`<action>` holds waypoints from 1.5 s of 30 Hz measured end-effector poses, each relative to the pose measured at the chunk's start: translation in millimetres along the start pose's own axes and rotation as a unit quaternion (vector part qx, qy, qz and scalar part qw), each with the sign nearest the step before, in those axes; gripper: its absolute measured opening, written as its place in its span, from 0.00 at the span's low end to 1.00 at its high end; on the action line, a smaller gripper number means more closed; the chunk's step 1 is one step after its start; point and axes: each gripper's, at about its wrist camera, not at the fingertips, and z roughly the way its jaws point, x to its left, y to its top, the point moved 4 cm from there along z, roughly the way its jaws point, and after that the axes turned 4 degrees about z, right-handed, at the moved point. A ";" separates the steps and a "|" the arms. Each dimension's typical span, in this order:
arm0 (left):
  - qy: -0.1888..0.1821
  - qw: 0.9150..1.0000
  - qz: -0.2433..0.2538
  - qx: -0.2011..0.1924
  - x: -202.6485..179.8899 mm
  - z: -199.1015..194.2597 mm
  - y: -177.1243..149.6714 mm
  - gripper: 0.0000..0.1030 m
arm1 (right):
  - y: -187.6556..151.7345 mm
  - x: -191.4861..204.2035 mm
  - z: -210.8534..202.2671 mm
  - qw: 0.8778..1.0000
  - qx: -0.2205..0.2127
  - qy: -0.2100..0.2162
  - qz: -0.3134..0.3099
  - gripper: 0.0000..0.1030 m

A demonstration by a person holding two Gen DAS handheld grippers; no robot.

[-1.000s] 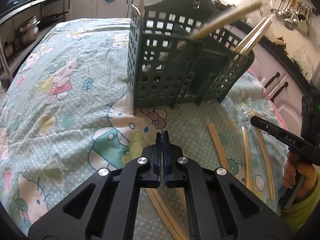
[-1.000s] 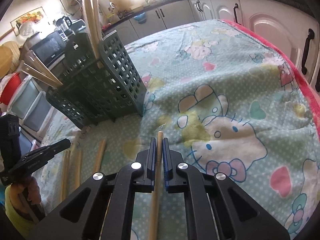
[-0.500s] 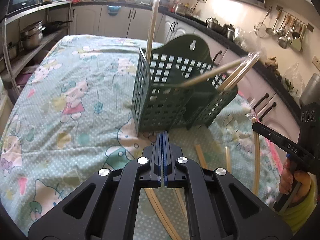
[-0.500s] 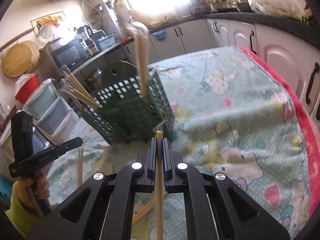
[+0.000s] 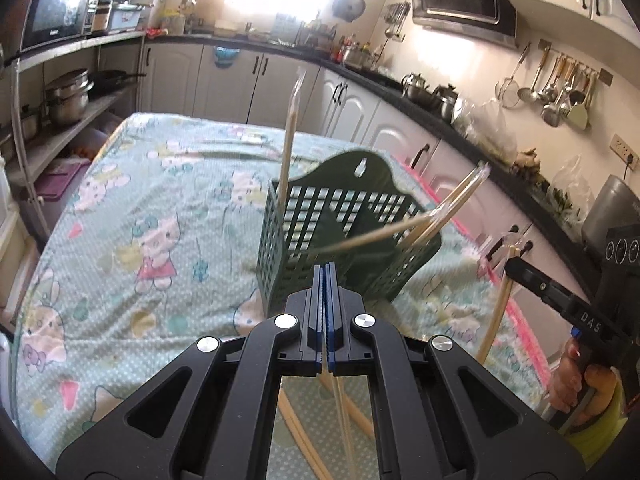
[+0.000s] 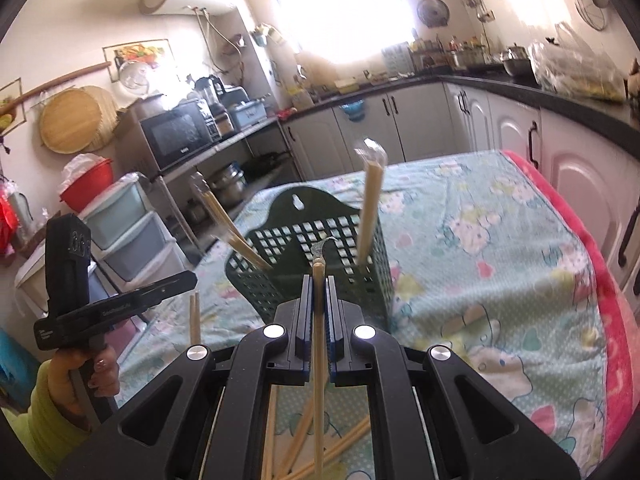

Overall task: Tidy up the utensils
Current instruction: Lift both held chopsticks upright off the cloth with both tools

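My right gripper (image 6: pixel 319 292) jaws clamp one chopstick pair (image 6: pixel 318 360) mid-frame | left gripper (image 5: pixel 325 280) jaws together, empty | one green holder (image 6: pixel 320 256) above centre, three pairs inside

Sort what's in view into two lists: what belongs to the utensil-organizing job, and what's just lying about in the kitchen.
Job:
- green basket, chopsticks already standing in it
- wrapped chopsticks clamped in the right gripper
- left gripper, shut
- loose chopsticks on the tablecloth

Lying about:
- microwave
- red bowl
- hanging ladles
- steel pots
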 end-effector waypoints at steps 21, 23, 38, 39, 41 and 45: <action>-0.031 0.997 0.042 -0.065 -53.5 -31.5 56.3 0.00 | 27.6 6.0 -18.3 0.999 -0.051 0.012 -0.007 0.06; -0.036 0.996 0.046 -0.068 -58.9 -32.7 60.1 0.00 | 28.1 4.9 -20.4 0.998 -0.054 0.011 -0.005 0.06; -0.068 0.987 0.092 -0.112 -117.1 -49.3 107.7 0.00 | 49.3 4.6 -31.8 0.997 -0.079 0.018 -0.004 0.06; -0.067 0.986 0.096 -0.116 -121.7 -48.6 111.7 0.00 | 51.8 5.4 -32.9 0.996 -0.081 0.019 -0.005 0.06; -0.066 0.985 0.101 -0.120 -127.0 -46.6 117.9 0.00 | 58.5 7.3 -35.3 0.996 -0.089 0.021 -0.007 0.06; -0.063 0.985 0.100 -0.127 -130.6 -41.3 131.8 0.00 | 74.4 9.5 -39.4 0.994 -0.106 0.022 -0.011 0.06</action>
